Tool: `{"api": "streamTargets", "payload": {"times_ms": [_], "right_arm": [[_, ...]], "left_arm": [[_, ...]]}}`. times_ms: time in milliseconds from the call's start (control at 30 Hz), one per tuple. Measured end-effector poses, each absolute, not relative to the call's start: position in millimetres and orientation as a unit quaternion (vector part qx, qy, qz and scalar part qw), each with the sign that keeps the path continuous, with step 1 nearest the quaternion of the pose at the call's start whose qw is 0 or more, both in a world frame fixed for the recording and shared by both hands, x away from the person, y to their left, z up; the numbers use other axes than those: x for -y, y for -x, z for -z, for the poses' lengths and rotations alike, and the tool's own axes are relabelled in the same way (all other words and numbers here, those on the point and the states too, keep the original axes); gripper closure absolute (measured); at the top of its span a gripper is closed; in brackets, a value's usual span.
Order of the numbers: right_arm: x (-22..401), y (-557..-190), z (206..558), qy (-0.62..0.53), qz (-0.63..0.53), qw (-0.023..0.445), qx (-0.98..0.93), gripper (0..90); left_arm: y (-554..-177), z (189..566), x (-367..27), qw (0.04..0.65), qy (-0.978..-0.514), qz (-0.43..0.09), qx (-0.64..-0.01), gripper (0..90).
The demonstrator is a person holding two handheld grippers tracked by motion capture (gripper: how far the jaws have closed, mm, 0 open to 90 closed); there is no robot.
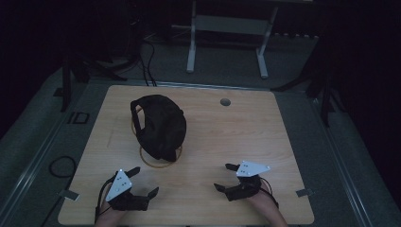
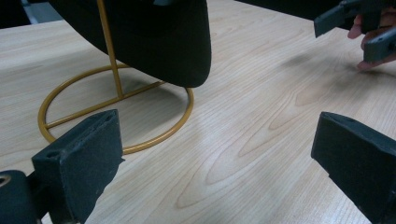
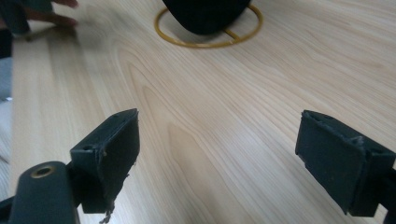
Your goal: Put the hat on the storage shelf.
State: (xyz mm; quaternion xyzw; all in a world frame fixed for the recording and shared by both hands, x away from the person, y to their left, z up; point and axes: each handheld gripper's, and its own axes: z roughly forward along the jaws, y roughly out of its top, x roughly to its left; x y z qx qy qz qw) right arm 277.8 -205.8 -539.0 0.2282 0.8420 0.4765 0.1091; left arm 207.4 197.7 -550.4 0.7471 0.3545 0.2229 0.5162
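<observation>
Both wide apart and holding nothing, left claw (image 1: 144, 182) and right claw (image 1: 225, 176) rest near the black hat (image 1: 161, 125).

We're over the table (image 1: 265, 123) now, and the cap (image 1: 161, 125) sits on its wire stand (image 1: 160, 163) left of centre, towards the far half. The stand's ring base rests flat on the tabletop, with the cap hanging over the ring's far part. Off to the right of the cap, near the far edge, there's a round hole (image 1: 225, 102) in the tabletop. At our near edge, the left gripper (image 1: 143, 181) lies just this side of the stand, close to the ring. The right gripper (image 1: 224, 177) lies near the right front, well apart from the stand, bare tabletop between the two grippers. Behind the table stands a frame (image 1: 227, 33) on the floor.
</observation>
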Motion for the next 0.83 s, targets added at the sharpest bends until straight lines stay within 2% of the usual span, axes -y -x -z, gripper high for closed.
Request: {"api": "streamTargets", "payload": {"times_ms": [633, 833], "right_arm": [[266.8, -285.5, 542.8, -0.286, -0.482, 0.134, -0.818, 13.9], [268.5, -287.6, 544.4, -0.292, -0.480, 0.135, -0.816, 13.9]], "left_arm": [[-208.1, 551.4, -201.8, 0.519, -0.741, -0.227, -0.361, 2.8], [-208.4, 552.0, -201.5, 0.515, -0.744, -0.227, -0.361, 2.7]]}}
